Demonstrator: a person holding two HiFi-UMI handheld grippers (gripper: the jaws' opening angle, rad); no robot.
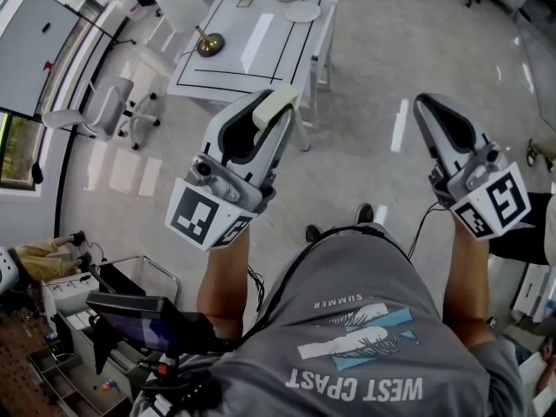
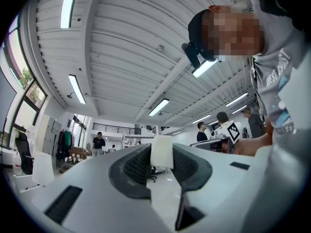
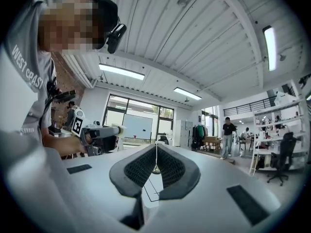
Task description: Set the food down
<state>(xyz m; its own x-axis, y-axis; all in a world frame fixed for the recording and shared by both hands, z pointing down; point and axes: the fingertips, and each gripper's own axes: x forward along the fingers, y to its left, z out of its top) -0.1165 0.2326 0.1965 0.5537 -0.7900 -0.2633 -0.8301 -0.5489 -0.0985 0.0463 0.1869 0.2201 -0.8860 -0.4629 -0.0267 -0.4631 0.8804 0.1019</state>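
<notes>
Clamping a pale food block (image 2: 162,151) between its jaws, the left gripper (image 1: 273,115) holds it in the air, well short of the white surface (image 1: 233,59) on the far side of the floor. The grip, I judge, is there to carry the piece until it can be set down. What kind of food it is I cannot tell. The right gripper (image 3: 155,154), off to the right, has its jaws pressed together on nothing. The left gripper view shows both pads against the block's sides; only the head view shows the surface and its plate (image 1: 302,11).
</notes>
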